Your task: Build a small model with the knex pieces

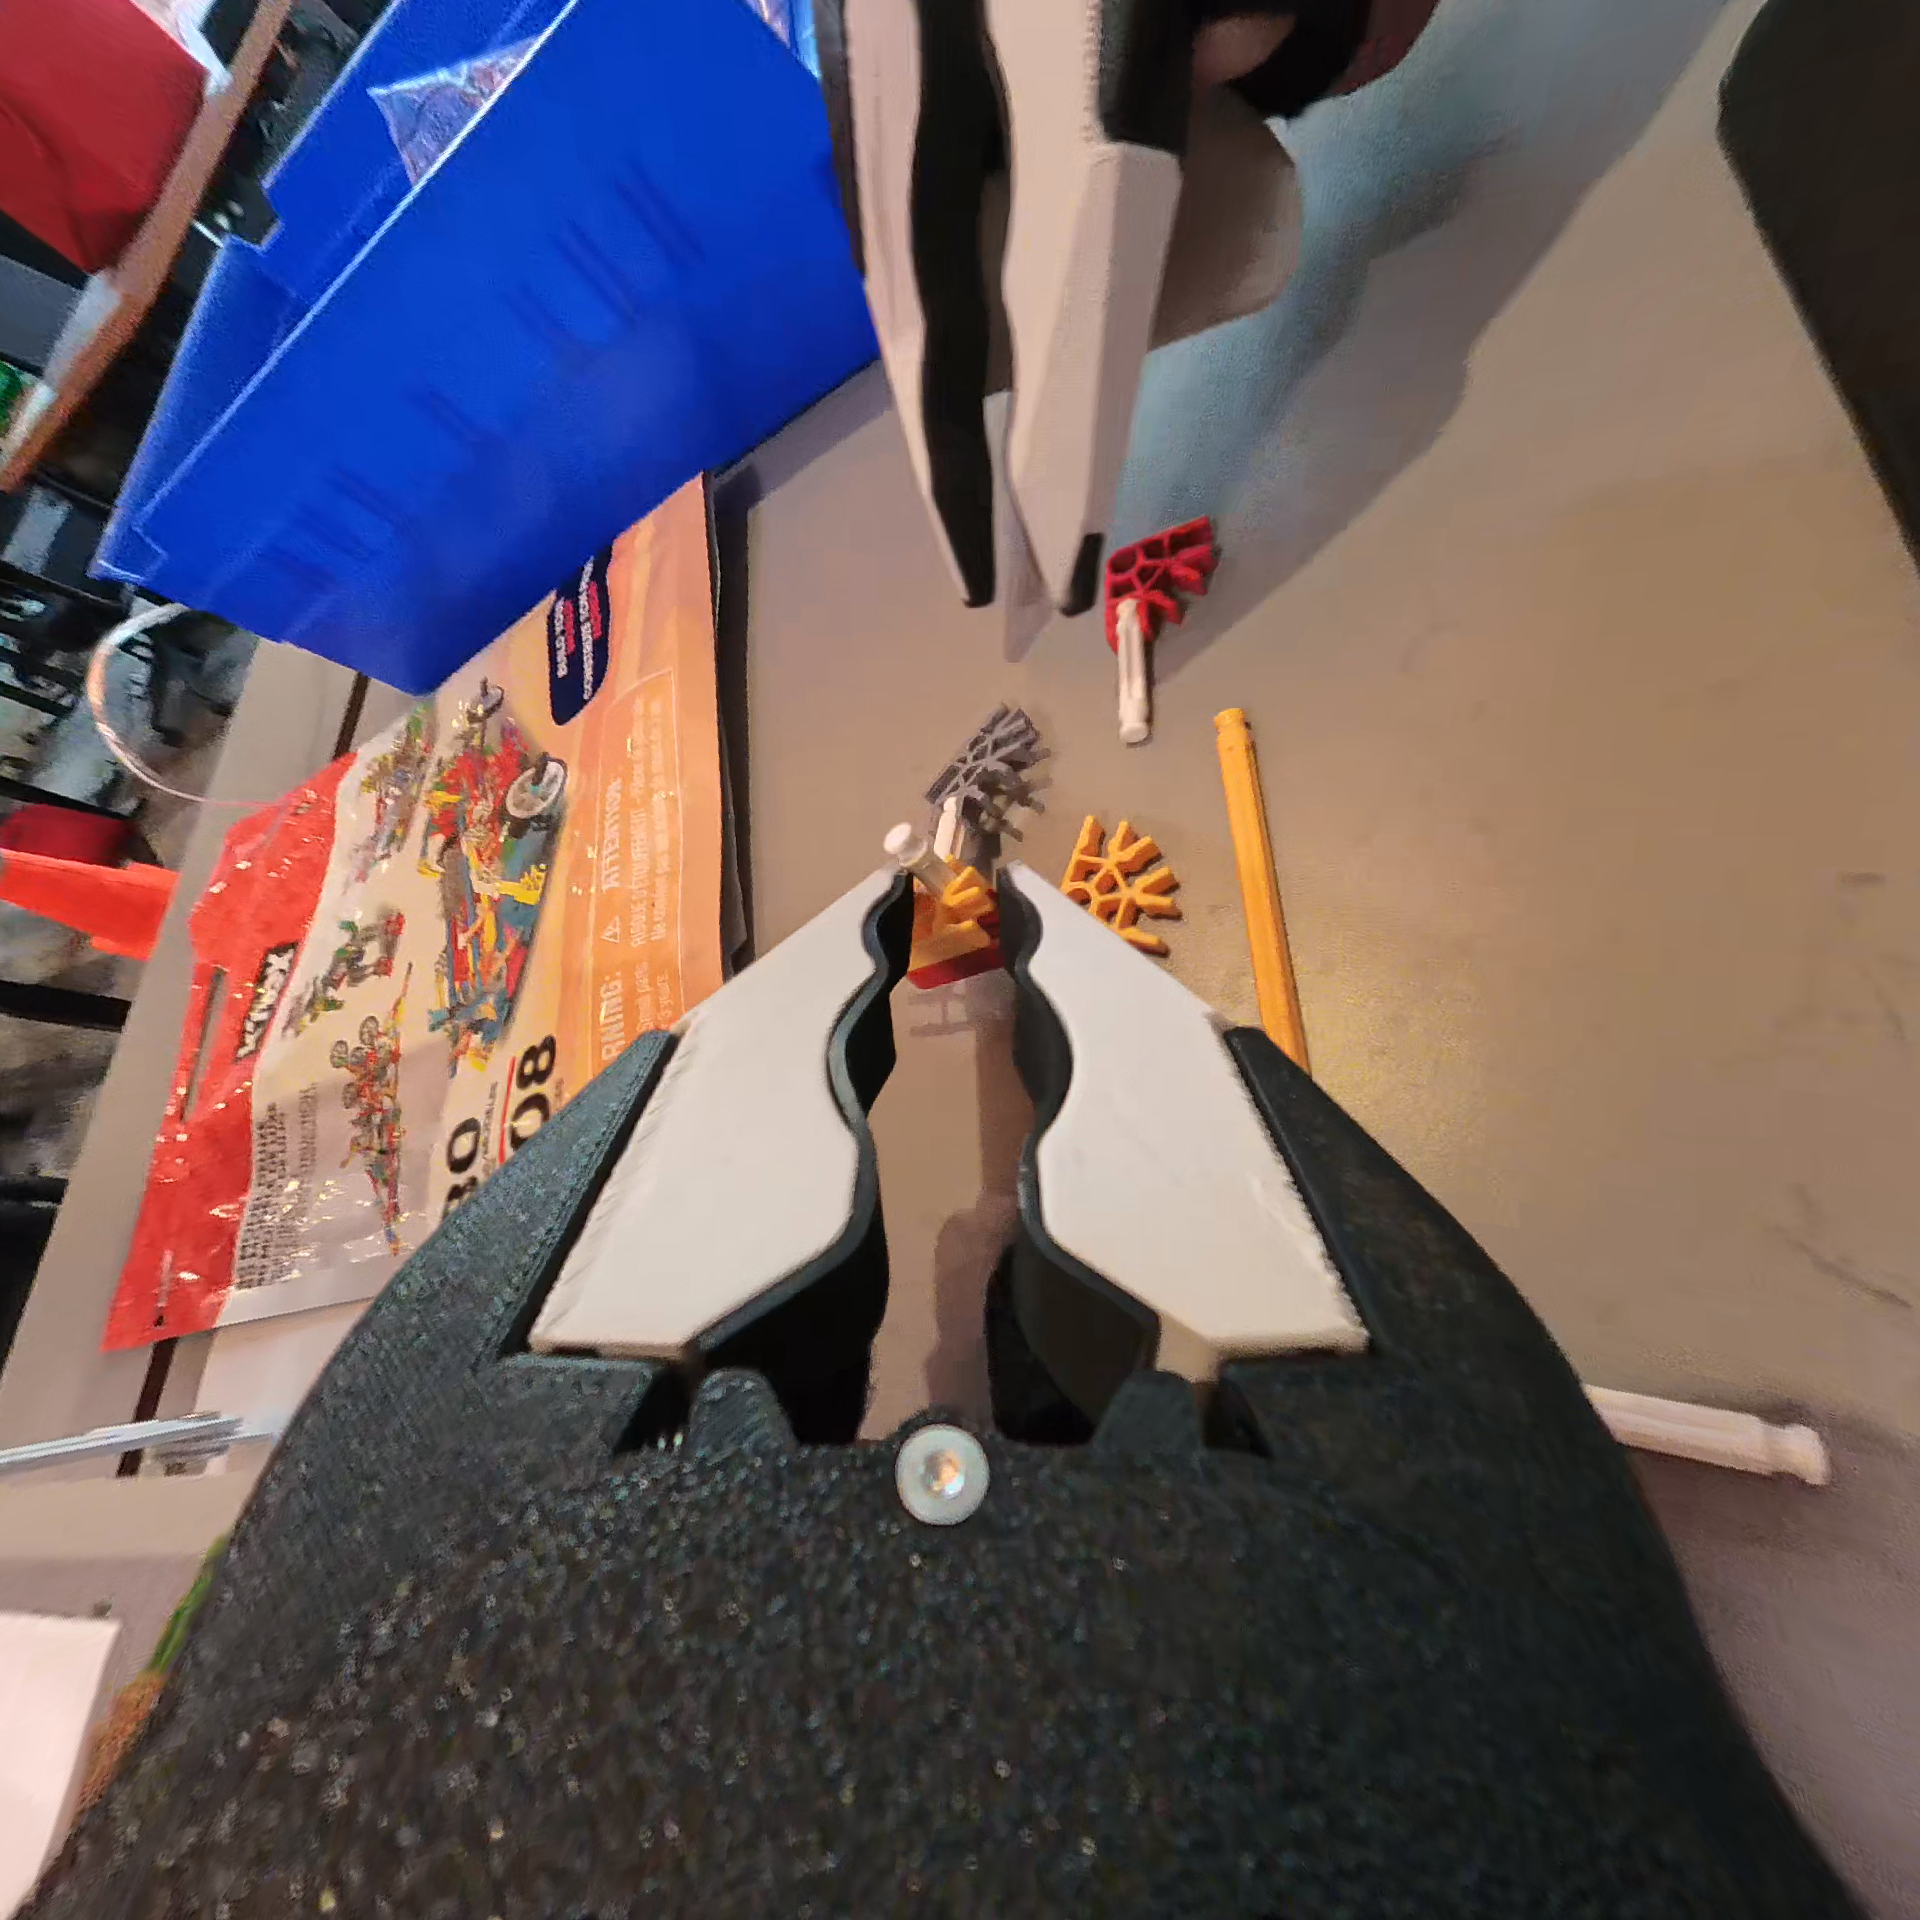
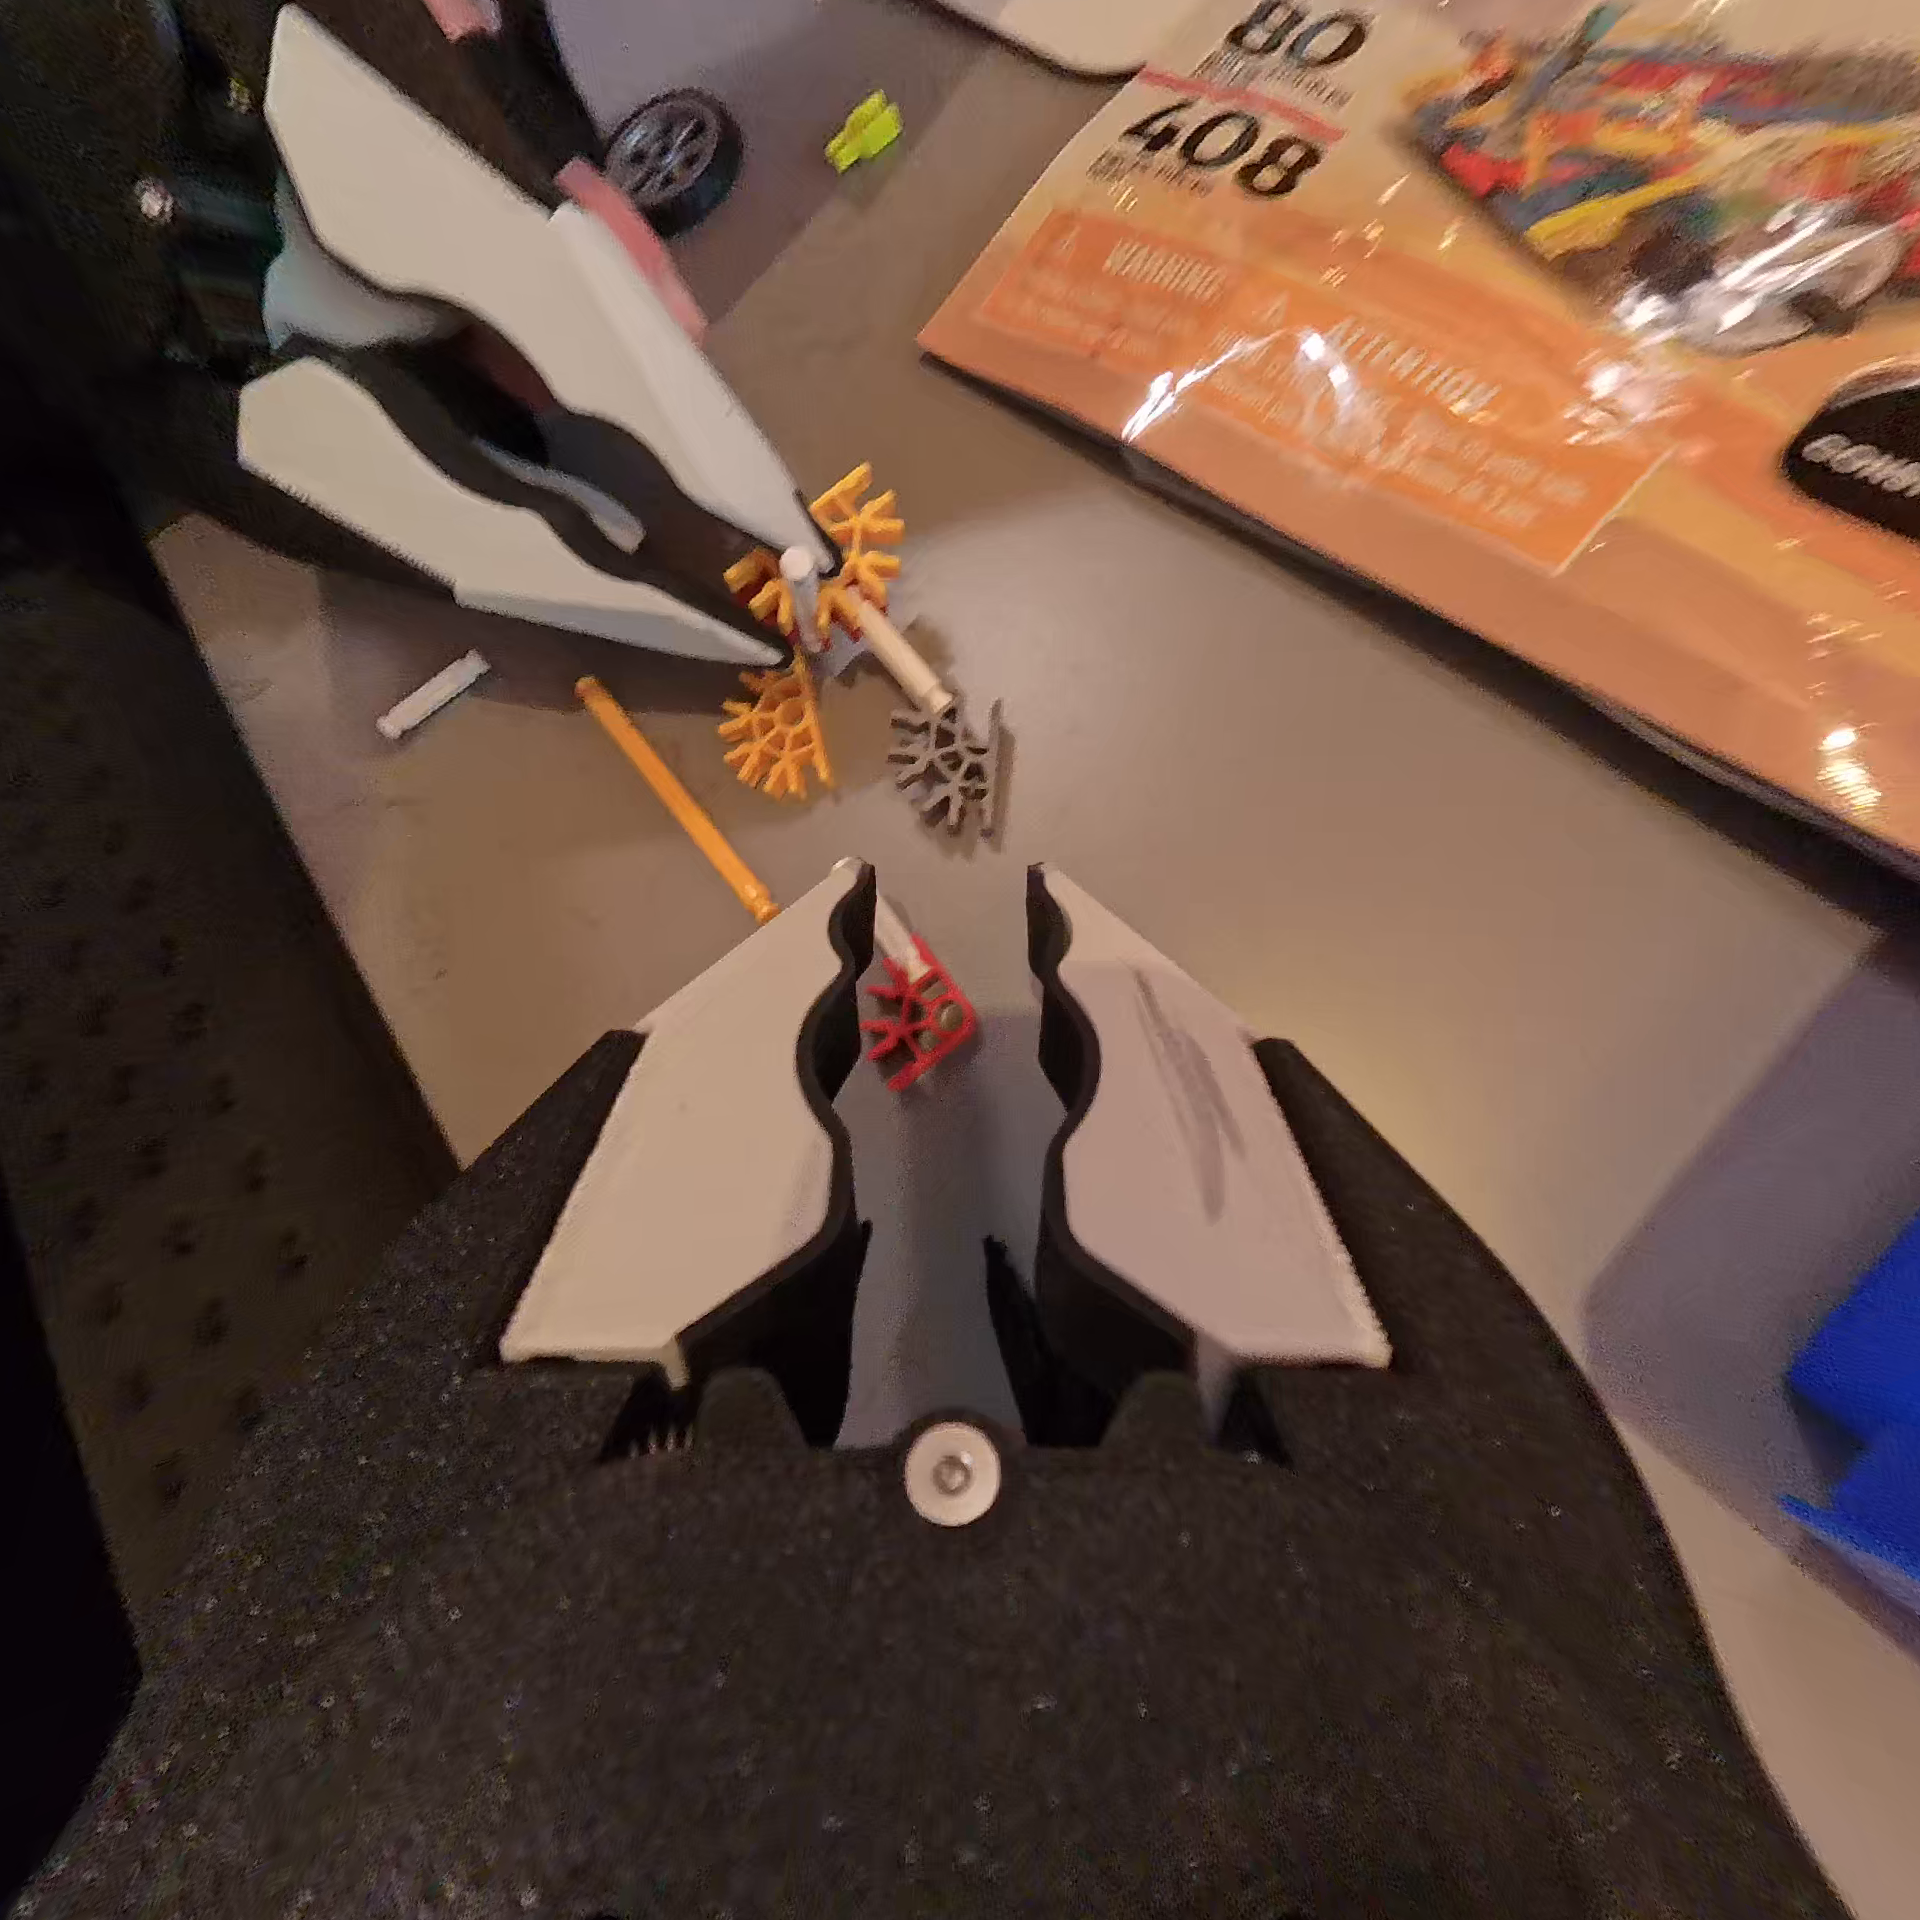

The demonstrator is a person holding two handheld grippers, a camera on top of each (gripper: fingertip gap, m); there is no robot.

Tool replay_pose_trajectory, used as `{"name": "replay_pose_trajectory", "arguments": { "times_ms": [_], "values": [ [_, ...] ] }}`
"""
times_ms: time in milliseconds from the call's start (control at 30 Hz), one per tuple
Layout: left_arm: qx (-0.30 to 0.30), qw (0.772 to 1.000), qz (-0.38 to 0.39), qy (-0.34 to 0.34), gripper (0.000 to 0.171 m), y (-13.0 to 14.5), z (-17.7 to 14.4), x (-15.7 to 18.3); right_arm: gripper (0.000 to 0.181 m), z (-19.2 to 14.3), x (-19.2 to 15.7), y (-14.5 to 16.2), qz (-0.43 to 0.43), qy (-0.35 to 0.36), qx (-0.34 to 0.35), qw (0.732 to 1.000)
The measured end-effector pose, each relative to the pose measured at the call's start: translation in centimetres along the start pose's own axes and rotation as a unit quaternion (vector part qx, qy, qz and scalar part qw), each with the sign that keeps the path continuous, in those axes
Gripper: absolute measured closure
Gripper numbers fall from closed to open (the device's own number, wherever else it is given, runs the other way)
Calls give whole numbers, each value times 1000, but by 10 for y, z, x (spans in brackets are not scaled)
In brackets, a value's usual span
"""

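My left gripper (image 1: pixel 956 883) is shut on a yellow connector (image 1: pixel 954 914) that has a red piece under it and a white rod leading to a grey connector (image 1: pixel 987 769). The right wrist view shows the same grip (image 2: pixel 802 608) on that connector (image 2: pixel 862 520), low over the grey table. My right gripper (image 2: pixel 948 883) is open. A red connector (image 2: pixel 920 1023) with a short white rod shows between its fingers, close to the left one. In the left wrist view the right gripper (image 1: pixel 1029 601) stands just left of this red connector (image 1: pixel 1153 571).
A loose yellow connector (image 2: pixel 779 732), a yellow rod (image 2: pixel 675 800) and a white rod (image 2: pixel 431 694) lie by the left gripper. A printed toy bag (image 2: pixel 1455 364) lies on the table beside a blue bin (image 1: pixel 499 343). A toy wheel (image 2: pixel 675 156) and a green piece (image 2: pixel 862 130) lie farther off. My right fingertips sit around 6 cm from my left ones.
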State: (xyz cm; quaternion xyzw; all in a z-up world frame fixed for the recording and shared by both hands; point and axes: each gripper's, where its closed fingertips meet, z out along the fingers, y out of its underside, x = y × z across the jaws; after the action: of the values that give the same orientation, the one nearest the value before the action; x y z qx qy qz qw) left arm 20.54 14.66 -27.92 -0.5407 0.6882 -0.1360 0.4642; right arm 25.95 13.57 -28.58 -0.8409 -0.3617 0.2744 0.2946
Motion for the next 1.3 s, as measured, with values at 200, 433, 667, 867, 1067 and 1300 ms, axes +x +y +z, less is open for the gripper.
{"name": "replay_pose_trajectory", "arguments": {
  "times_ms": [200,433,667,867,1067,1300],
  "values": [
    [6,1000,13,-11,158,-2,0,0,153,11,-5,-8,-3,-3,0,1000],
    [52,992,75,-81,159,-25,-11,-9,146,15,-7,-17,51,-53,47,996],
    [89,981,109,-134,159,-42,-23,-20,161,-2,-14,-38,104,-143,126,976],
    [92,979,111,-147,158,-40,-23,-24,162,-7,-10,-44,60,-101,145,983],
    [81,980,107,-146,155,-34,-20,-25,162,-13,-6,-51,-1,-39,138,990],
    [108,985,62,-121,144,-38,-28,-27,163,-21,1,-56,-100,46,94,989]
  ]
}}
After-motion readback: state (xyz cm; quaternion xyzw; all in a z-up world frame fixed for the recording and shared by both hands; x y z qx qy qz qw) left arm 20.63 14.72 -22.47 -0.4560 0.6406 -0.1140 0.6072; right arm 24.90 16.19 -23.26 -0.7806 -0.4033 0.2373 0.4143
